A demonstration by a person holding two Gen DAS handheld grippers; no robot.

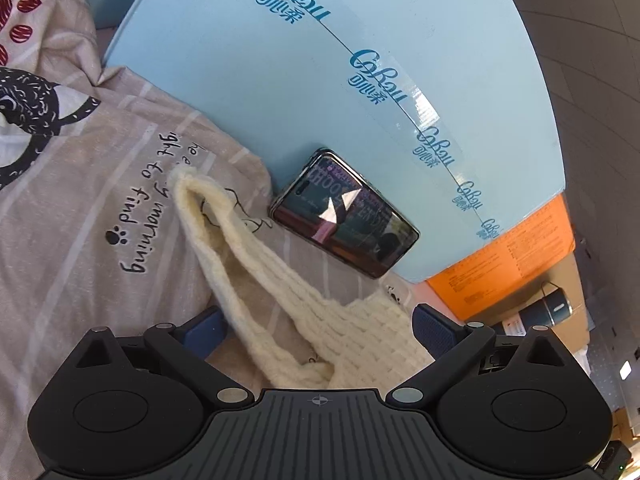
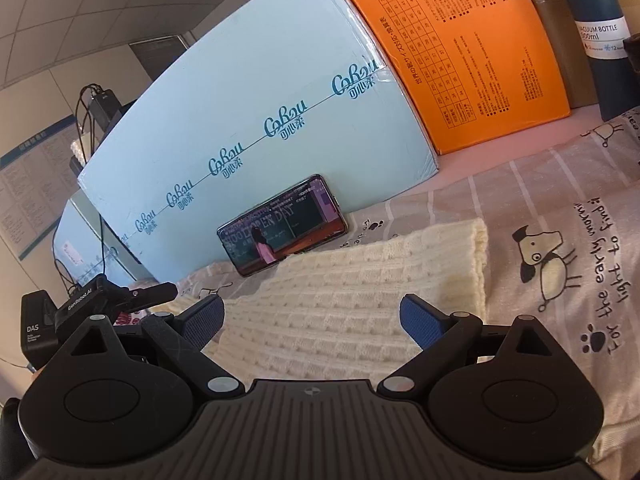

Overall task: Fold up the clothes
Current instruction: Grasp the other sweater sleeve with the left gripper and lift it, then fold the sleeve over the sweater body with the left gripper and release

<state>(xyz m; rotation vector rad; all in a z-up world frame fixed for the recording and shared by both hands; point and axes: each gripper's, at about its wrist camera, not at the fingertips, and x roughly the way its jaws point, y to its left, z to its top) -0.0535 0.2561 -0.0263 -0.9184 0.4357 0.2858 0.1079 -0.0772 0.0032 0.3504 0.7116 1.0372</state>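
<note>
Both my grippers, left (image 1: 318, 330) and right (image 2: 312, 318), hover fingers apart over cream knit (image 2: 340, 292), ready for pinching an edge.

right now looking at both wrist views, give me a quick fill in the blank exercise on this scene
1. The cream knit garment lies on a striped sheet printed with cartoon ____.
2. The phone leans against the light ____ box.
3. Beside that box stands a flat box coloured ____.
4. Both the left hand-held gripper and right hand-held gripper have jaws that are ____.

Missing words: dogs; blue; orange; open
</note>
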